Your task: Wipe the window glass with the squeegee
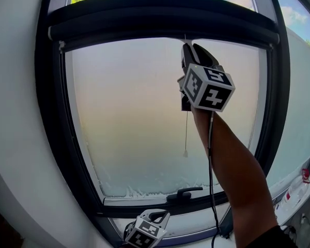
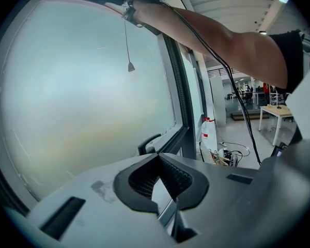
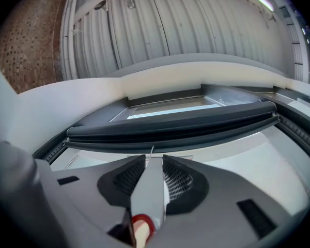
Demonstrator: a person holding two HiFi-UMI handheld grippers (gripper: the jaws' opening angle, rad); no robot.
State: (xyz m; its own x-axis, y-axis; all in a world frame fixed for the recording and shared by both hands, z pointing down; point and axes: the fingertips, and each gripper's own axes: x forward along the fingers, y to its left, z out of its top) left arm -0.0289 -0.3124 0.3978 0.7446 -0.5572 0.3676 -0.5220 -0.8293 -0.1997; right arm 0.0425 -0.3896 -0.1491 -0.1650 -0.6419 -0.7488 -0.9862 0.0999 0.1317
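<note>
- Head view: the window glass (image 1: 139,128) is milky and frosted-looking, with a ragged foamy edge along its bottom. It is set in a dark, smooth frame (image 1: 57,138) with rounded corners.
- A dark rounded blind casing (image 1: 160,17) runs across the top. A thin pull cord (image 1: 186,133) hangs from it, ending in a small cone-shaped weight.
- The right gripper (image 1: 190,48) is raised on a bare forearm to the top of the pane, just under the casing.
- Right gripper view: its ribbed black pads are clamped on the squeegee (image 3: 149,190), gripping a flat, pale grey handle with a red ring at its near end. The blade end points up toward the casing.
- The left gripper (image 2: 163,179) sits low by the sill, well apart from the right. Its ribbed pads stand a narrow gap apart with nothing between them.
- A black lever handle (image 1: 185,194) lies on the lower frame.
- A translucent plastic bottle (image 1: 294,190) with a red cap stands at the lower right.
</note>
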